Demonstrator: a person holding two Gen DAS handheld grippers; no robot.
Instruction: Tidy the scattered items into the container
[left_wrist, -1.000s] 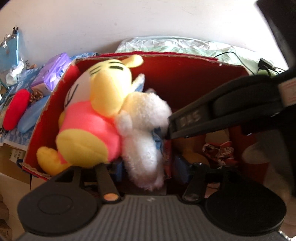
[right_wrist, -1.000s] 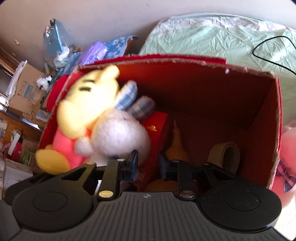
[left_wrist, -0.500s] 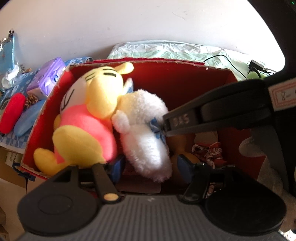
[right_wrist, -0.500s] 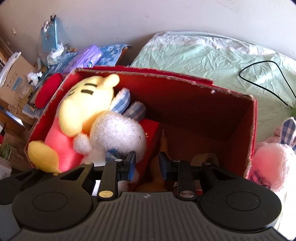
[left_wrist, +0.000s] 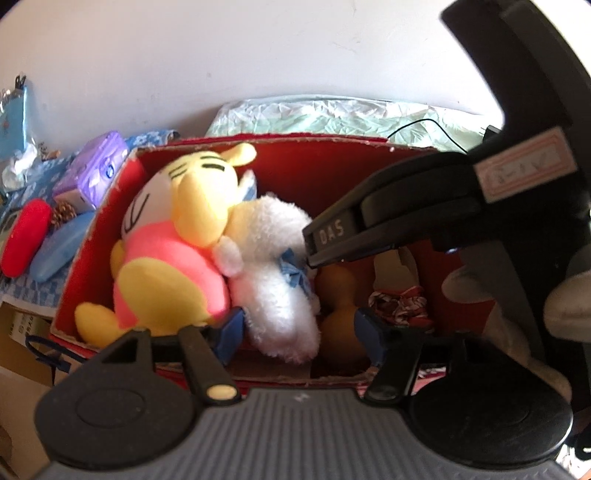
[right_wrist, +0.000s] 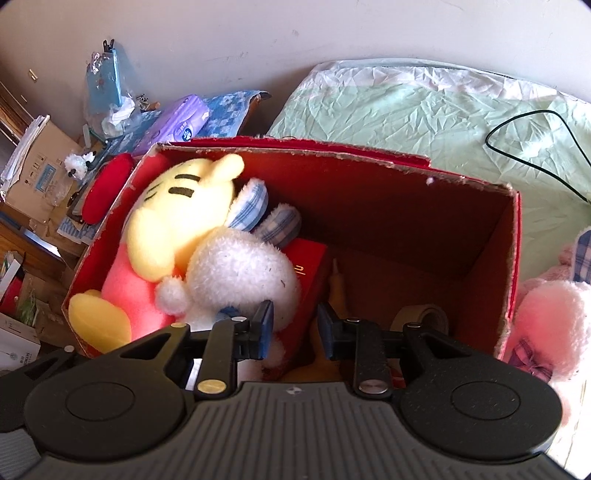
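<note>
A red cardboard box (left_wrist: 295, 138) (right_wrist: 332, 153) holds a yellow and pink plush (left_wrist: 192, 206) (right_wrist: 173, 218) and a white plush with a blue bow (left_wrist: 273, 280) (right_wrist: 240, 273), both at its left end. A brown gourd-shaped toy (left_wrist: 336, 317), a small red box (right_wrist: 306, 266) and a tape roll (right_wrist: 424, 317) lie lower inside. My left gripper (left_wrist: 299, 332) stands open at the near rim; the white plush's lower end lies between its fingers, clear of the right pad. My right gripper (right_wrist: 295, 325) (left_wrist: 310, 247) hovers over the box, a narrow gap between its fingers and nothing in it.
A pink plush (right_wrist: 550, 321) lies outside the box's right wall on the green bedsheet (right_wrist: 424, 122), which a black cable (right_wrist: 535, 162) crosses. Left of the box are a purple tissue pack (right_wrist: 177, 125), a red pad (left_wrist: 26, 243) and cardboard cartons (right_wrist: 33, 177).
Both views have drawn back from the box a little, so more of the bed and the pink plush shows. The plush toys inside have not moved.
</note>
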